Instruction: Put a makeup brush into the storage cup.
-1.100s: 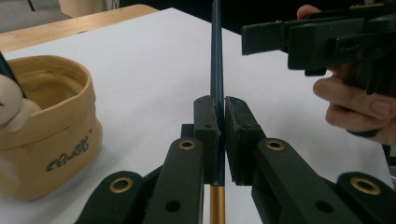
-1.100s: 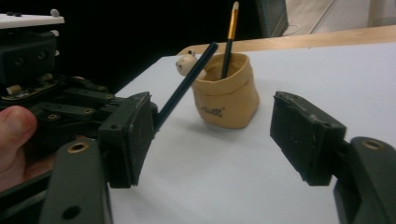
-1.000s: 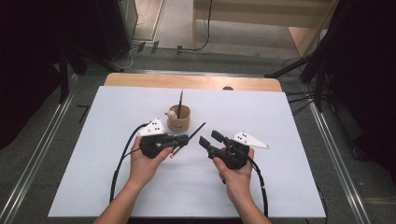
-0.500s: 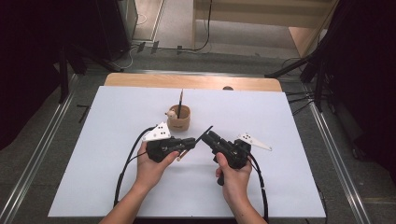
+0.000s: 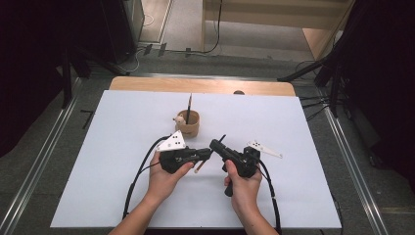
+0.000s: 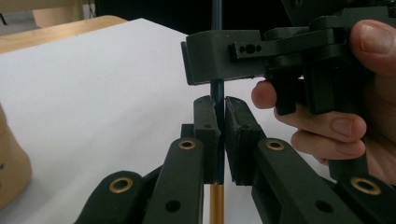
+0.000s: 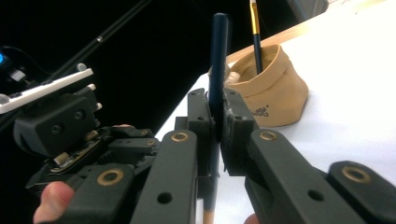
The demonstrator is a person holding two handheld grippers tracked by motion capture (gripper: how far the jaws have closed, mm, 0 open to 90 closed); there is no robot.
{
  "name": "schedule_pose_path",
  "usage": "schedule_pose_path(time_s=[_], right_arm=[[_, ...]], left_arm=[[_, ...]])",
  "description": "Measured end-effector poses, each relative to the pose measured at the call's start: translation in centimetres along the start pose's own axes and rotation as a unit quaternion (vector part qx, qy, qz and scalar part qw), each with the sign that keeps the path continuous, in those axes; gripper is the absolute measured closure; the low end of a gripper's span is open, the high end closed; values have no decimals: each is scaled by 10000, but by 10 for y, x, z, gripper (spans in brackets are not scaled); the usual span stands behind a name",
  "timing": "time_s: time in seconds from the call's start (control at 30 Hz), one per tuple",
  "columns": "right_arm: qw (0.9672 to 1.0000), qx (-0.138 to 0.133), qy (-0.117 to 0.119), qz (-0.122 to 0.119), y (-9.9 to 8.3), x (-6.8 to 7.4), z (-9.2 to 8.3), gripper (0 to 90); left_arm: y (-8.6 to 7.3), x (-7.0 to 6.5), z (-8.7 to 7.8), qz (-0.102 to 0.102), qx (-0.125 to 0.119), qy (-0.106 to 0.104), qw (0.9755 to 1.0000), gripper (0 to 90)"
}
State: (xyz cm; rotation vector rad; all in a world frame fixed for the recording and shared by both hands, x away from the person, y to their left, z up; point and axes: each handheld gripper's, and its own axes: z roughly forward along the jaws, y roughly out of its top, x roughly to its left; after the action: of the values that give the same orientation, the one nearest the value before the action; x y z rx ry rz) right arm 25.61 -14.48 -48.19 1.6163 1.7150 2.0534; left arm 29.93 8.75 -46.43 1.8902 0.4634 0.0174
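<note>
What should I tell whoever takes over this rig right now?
Left claw: shut on the dark blue brush, near its gold ferrule.
Right claw: its jaws have just been closing and now pinch the same brush farther up the handle.
The brush is held between both claws above the white table. The tan pouch stands behind them with a second brush upright in it.
Done: both claws grip the brush.
Left: probably release one claw and put the brush in the pouch.

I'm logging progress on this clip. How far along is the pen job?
One pen already stands in the tan cup. In hand: the dark pen, clamped by both the left gripper and right gripper, whose jaws just closed on it. Left: probably finishing the handover and placing it in the cup.
</note>
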Motion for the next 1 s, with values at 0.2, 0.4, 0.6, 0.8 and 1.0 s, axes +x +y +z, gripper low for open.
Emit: schedule_pose_path(time_s=[0.2,0.4,0.6,0.8,1.0], right_arm=[[9997,-36,-27,-223,2,2,-2,859],[9968,-96,-269,-743,9,10,-7,859],[9911,-122,-516,-1220,13,19,-11,859],[9876,-114,-600,-1446,11,24,-8,840],[9876,123,-587,-1453,1,24,0,830]], left_arm=[[-1,3,0,-74,90,-97,9999,801],[-4,-1,8,77,452,42,9989,726],[-4,-5,13,188,573,161,9981,800],[-2,-8,12,228,490,153,9984,852],[0,-5,6,61,258,226,9994,853]])
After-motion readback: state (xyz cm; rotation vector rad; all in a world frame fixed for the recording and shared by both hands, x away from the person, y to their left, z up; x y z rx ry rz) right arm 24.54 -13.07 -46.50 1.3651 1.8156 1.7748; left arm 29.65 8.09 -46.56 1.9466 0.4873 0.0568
